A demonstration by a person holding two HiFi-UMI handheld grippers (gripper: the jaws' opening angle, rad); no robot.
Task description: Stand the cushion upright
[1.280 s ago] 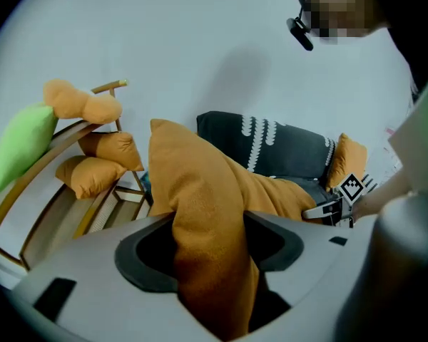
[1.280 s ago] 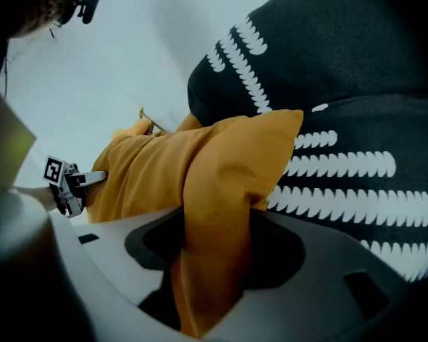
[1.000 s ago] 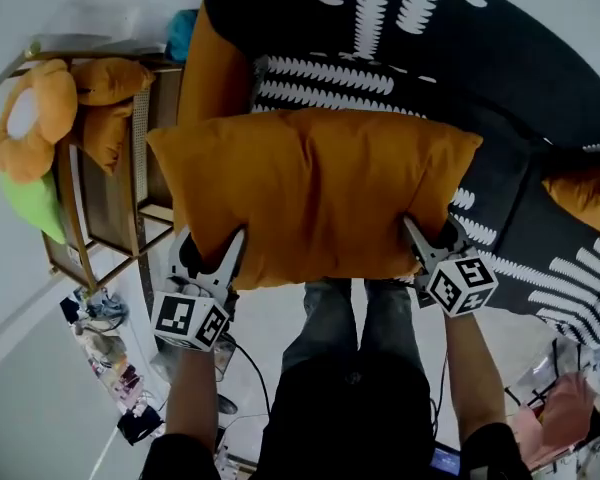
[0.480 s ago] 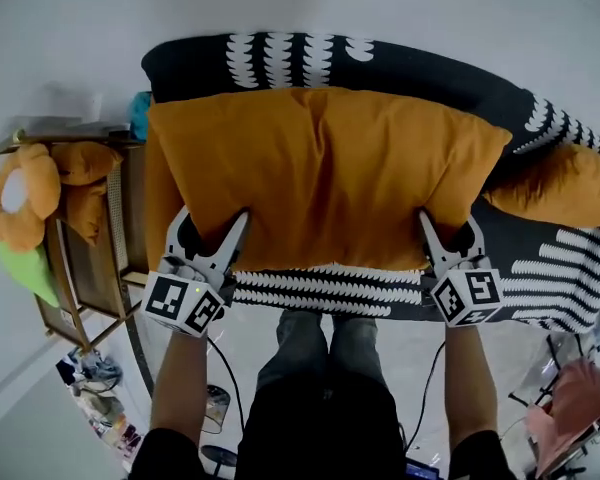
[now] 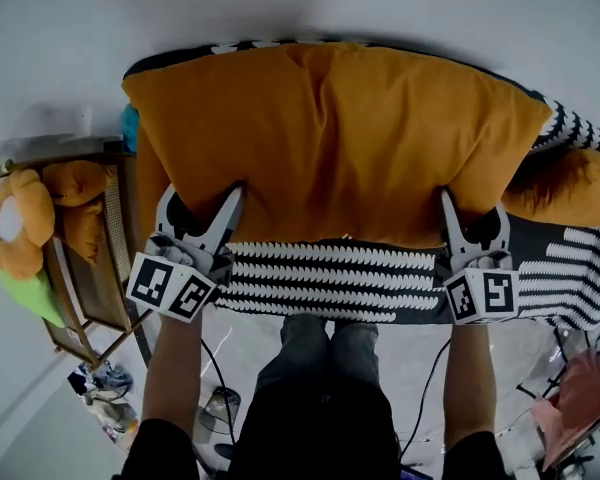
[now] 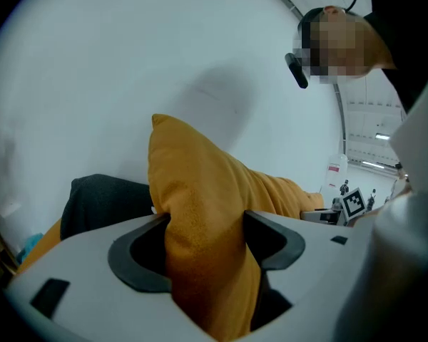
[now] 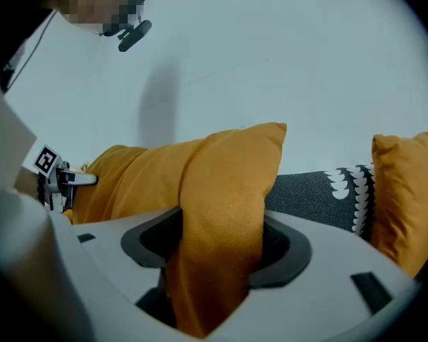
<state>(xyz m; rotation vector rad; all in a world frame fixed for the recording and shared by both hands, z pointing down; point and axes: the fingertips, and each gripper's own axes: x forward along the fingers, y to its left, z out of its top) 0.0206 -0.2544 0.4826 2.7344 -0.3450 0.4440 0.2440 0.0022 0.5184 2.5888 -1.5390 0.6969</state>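
Cushion (image 5: 330, 138) pinched at back edge of sofa (image 5: 330, 278) by left gripper (image 5: 202, 203) and right gripper (image 5: 472, 210), right jaws just widening; slack grip may let it flop forward.

A home-style living or sleeping corner. A plain white wall (image 5: 280, 8) backs a seat or bed under a black cover with a white leaf print (image 5: 330, 278). On it are a large orange cushion (image 5: 330, 138) and, at 3 o'clock, a second cushion (image 5: 570, 188). At 9 o'clock a wood-and-cane shelf unit (image 5: 90, 268) holds a flower-shaped plush toy (image 5: 20, 228). Odds and ends (image 5: 105, 398) lie on the floor at 8 o'clock.
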